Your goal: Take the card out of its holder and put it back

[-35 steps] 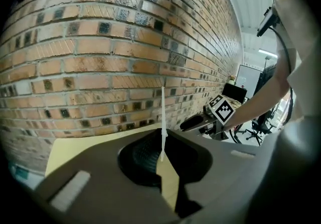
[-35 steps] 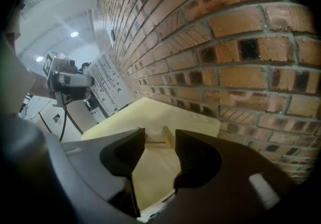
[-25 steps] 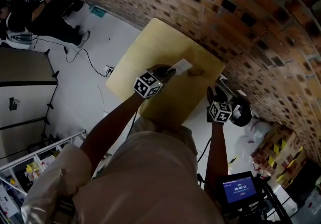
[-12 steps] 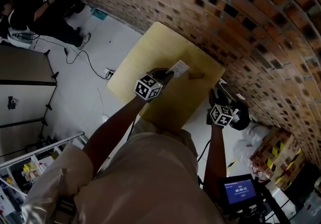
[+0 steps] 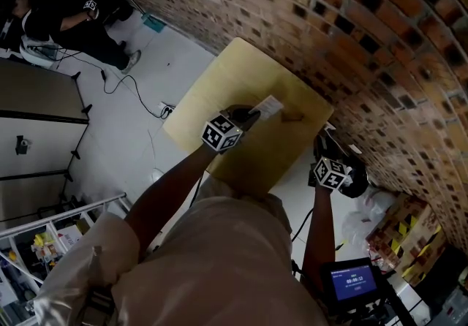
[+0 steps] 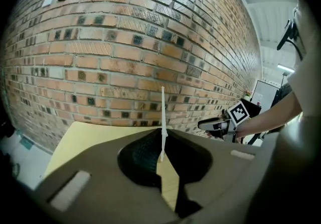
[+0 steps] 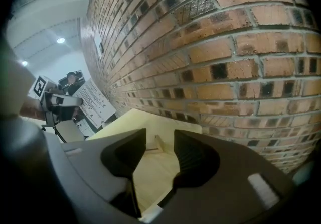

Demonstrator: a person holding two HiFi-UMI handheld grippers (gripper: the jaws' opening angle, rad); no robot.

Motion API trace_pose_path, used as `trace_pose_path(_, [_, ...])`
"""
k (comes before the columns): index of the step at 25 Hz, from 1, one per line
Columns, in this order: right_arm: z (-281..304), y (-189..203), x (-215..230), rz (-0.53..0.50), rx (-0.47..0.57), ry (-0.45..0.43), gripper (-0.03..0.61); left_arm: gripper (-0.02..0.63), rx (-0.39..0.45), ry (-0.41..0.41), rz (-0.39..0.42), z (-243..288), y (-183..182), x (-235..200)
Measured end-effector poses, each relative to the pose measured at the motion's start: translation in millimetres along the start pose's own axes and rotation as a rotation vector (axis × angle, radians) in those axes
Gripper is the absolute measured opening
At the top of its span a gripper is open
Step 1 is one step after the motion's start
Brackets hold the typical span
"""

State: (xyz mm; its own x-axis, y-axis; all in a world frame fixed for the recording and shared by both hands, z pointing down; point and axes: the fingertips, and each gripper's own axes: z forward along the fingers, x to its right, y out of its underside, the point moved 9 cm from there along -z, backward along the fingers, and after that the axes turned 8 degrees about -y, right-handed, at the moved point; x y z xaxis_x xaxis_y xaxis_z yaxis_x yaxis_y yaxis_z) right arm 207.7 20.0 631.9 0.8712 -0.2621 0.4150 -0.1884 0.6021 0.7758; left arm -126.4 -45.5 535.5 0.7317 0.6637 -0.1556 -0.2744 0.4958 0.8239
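Left gripper view: left tongs [image 5: 250, 112] clenched on card [image 6: 162, 117], edge-on, out of and near the wooden holder [image 5: 292, 117]; right tongs [image 5: 322, 145] released, empty. Best to square card over it, then lower gently.

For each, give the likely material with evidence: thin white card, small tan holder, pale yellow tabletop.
Thin white card: probably paper or thin plastic, matt; seen edge-on it is a sliver.
Small tan holder: likely bare wood, pale and matt.
Pale yellow tabletop: perhaps laminate or painted board; even colour, smooth.
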Motion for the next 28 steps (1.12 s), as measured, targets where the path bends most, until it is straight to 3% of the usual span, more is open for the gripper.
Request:
trace_pose_path(10, [0.7, 16.1, -2.2, 0.017, -0.026, -0.021, 0.173, 0.034, -0.034, -0.011, 0.027, 11.8, -2.1, 3.2])
trace_pose_path(28, [2.3, 53.0, 2.6, 0.073, -0.078, -0.058, 0.173, 0.034, -0.212, 0.227, 0.361, 106.7, -24.8, 21.6])
